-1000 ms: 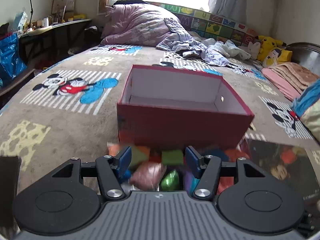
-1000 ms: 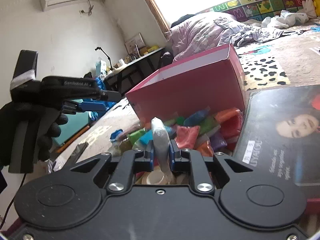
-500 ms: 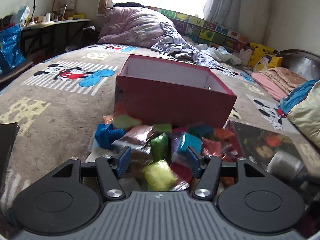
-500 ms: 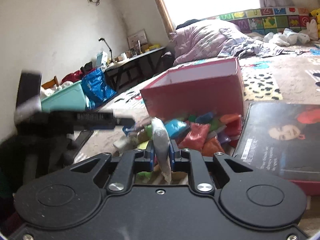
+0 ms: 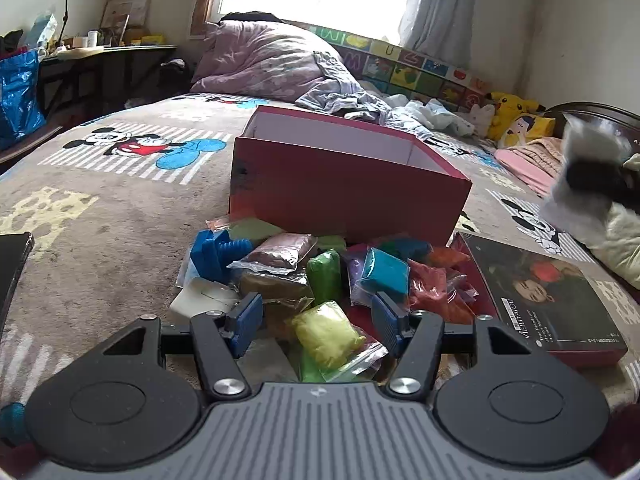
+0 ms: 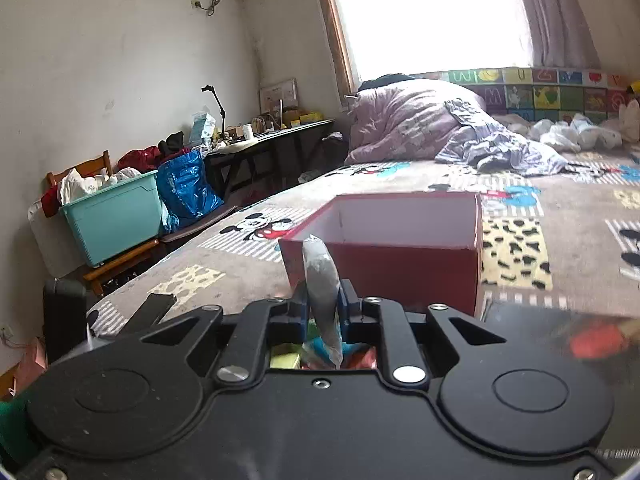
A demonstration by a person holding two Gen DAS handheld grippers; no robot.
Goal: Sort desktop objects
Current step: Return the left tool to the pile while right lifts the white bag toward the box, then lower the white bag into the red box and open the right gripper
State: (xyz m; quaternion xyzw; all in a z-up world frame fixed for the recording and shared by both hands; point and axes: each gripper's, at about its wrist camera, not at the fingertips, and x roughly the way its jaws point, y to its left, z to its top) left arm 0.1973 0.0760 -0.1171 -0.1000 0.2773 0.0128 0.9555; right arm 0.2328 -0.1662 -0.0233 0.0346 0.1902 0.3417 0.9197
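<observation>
A red open box (image 5: 344, 192) stands on the bed, and it shows in the right wrist view (image 6: 384, 264) too. Several small bags of coloured clay lie piled in front of it, among them a yellow bag (image 5: 328, 334), a green bag (image 5: 324, 276) and a teal bag (image 5: 384, 272). My left gripper (image 5: 316, 320) is open and low over the pile, with the yellow bag between its fingers. My right gripper (image 6: 322, 312) is shut on a grey bag (image 6: 320, 276) and holds it raised in front of the box. That grey bag shows blurred at the right edge of the left wrist view (image 5: 584, 176).
A dark book (image 5: 536, 296) lies right of the pile. A blue plastic part (image 5: 216, 252) and a white piece (image 5: 200, 300) lie at the pile's left. A black object (image 5: 12, 264) is at the far left. Bedding and plush toys lie behind the box.
My left gripper has pulled back from the box, so more of the pile shows. My right gripper has lifted the grey bag up and now looks over the box's rim.
</observation>
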